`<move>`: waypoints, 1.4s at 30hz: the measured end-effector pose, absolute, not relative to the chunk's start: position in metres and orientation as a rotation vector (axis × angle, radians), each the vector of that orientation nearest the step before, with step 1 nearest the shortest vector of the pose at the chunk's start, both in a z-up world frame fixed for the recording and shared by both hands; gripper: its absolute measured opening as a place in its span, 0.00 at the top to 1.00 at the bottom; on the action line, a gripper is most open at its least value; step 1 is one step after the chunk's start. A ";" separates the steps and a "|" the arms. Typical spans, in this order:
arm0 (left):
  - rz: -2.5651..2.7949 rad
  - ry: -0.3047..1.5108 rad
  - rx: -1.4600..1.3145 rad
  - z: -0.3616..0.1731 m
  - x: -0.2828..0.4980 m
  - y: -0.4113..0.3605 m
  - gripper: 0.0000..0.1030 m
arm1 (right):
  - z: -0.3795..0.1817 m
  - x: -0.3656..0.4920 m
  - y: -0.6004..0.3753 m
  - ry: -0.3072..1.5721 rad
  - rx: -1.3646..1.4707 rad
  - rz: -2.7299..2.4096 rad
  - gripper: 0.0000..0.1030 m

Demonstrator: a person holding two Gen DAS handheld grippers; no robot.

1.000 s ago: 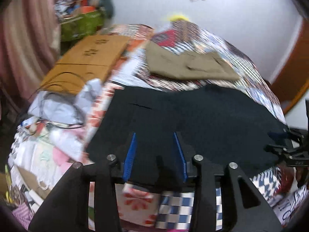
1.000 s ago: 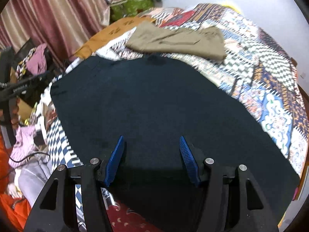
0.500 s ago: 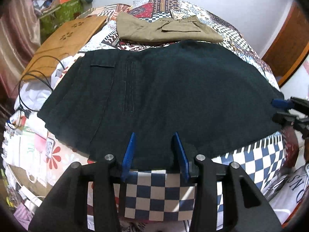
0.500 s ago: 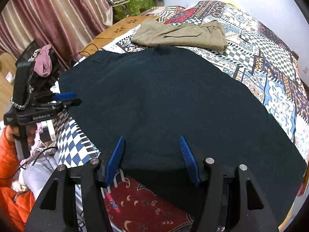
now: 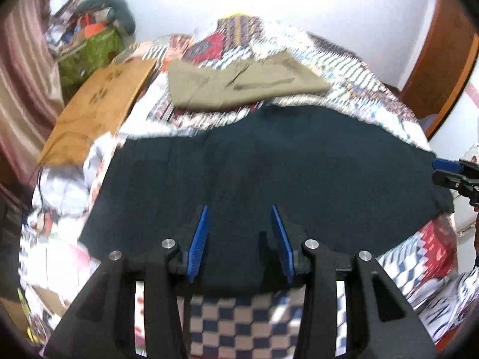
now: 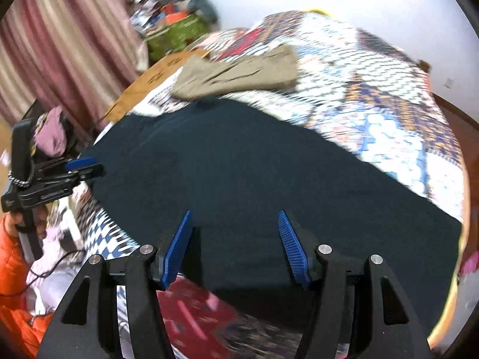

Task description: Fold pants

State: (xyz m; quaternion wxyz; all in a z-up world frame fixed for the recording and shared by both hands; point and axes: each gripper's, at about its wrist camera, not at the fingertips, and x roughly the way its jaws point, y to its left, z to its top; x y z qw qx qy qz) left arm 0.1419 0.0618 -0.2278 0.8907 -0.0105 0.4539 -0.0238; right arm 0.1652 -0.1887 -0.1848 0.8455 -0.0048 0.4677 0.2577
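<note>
Dark pants (image 5: 269,173) (image 6: 254,173) lie spread flat across a patterned bedspread (image 5: 239,323). My left gripper (image 5: 239,209) hovers over their near edge, blue fingers apart and nothing between them. My right gripper (image 6: 235,214) also stands open over the near edge, further along the cloth. Each gripper shows in the other's view: the right gripper (image 5: 446,170) at the pants' right end, the left gripper (image 6: 83,166) at their left end. Both views are motion-blurred.
Folded khaki pants (image 5: 239,86) (image 6: 239,74) lie on the bed behind the dark ones. A brown board (image 5: 98,107), a green bag (image 5: 89,48) and a curtain (image 6: 60,45) are at the left. A wooden door (image 5: 443,59) is at the right. An orange sleeve (image 6: 12,254) holds the left gripper.
Both grippers have drawn back from above the dark pants to their near edge and rolled a little. The pants have not moved, and both grippers stay open.
</note>
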 end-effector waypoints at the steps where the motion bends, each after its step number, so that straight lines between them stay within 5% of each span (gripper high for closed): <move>1: -0.062 0.928 -0.018 -0.222 0.146 0.057 0.58 | -0.181 0.164 -0.198 0.975 0.000 0.520 0.46; 12: -0.304 0.784 0.080 -0.174 0.205 -0.054 0.47 | -0.161 0.130 -0.326 0.893 0.171 0.176 0.46; 23: -0.521 0.930 0.242 -0.223 0.218 -0.175 0.44 | -0.217 0.079 -0.387 1.002 0.418 0.045 0.46; 34: -0.501 1.050 0.291 -0.262 0.213 -0.191 0.42 | -0.257 0.076 -0.396 1.062 0.639 0.116 0.46; 42: -0.476 1.041 0.283 -0.266 0.215 -0.190 0.33 | -0.267 0.083 -0.406 1.032 0.758 0.158 0.36</move>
